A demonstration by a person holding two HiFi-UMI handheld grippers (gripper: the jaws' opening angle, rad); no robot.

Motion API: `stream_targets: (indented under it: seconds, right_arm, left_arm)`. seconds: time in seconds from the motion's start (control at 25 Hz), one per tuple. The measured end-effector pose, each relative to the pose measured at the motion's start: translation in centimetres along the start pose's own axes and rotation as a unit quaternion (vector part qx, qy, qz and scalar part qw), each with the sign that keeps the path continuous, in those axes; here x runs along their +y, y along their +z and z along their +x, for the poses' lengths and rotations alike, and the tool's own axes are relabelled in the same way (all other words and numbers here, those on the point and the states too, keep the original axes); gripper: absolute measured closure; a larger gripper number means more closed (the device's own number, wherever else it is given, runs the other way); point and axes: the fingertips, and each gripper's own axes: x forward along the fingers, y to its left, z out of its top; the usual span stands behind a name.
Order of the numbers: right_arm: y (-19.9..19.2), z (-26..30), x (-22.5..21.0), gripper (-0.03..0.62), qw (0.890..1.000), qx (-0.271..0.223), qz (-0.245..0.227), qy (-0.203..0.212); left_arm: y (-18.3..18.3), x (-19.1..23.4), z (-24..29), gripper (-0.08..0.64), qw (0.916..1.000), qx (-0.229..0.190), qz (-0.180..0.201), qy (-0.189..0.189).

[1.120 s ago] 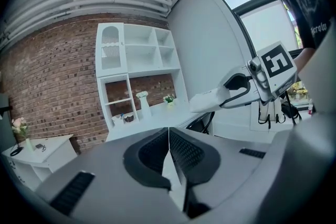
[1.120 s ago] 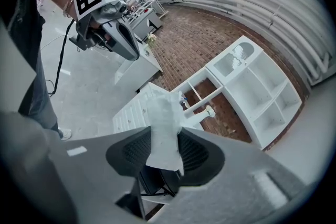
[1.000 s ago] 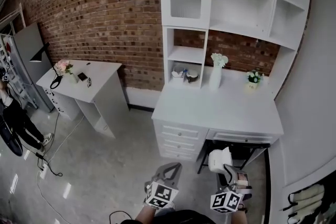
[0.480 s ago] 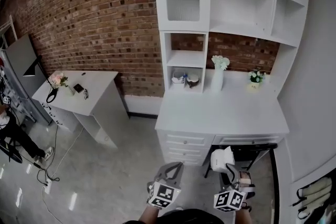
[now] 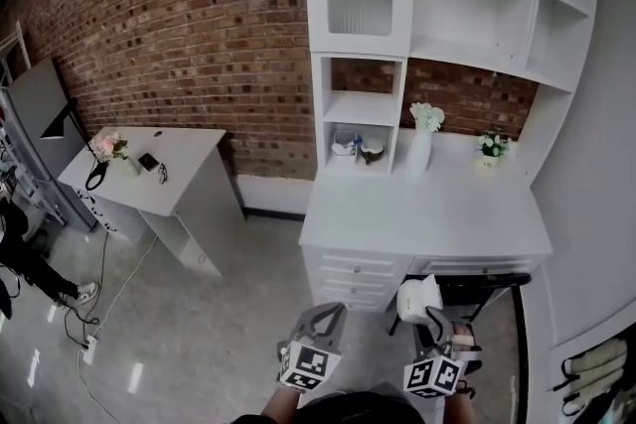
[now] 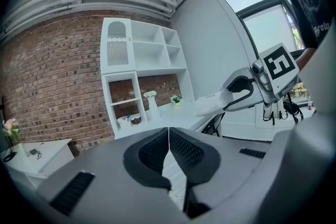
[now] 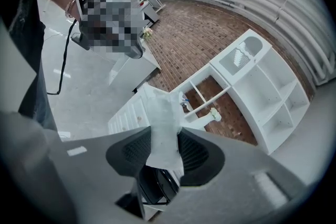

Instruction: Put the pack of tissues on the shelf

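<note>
Two grippers short of tabletop (image 5: pixel 427 209): R gripper (image 7: pixel 164 150) jaws pinching pack of tissues (image 7: pixel 161 122), L gripper (image 6: pixel 168 140) jaws pressed together.

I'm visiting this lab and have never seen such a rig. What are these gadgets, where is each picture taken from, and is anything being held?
No robot here: a person holds a two-jaw gripper in each hand. The head view comes from a camera on the person's head, looking down at the left gripper and right gripper. The other two pictures come from cameras riding on the grippers, looking along their jaws. The left gripper's jaws are closed together with nothing between them. The right gripper is clamped on a white pack of tissues. Ahead stands a white desk carrying a vase of flowers and a small plant, with a white shelf unit above.
</note>
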Motion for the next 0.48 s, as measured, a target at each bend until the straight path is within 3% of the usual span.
stream_targets:
  seconds: [0.48]
  right_arm:
    - [0.4, 1.4, -0.1, 0.448, 1.0, -0.01, 0.023, 0.012]
  left_arm:
    - [-0.8, 0.3, 1.1, 0.548, 0.9999, 0.01, -0.003, -0.006]
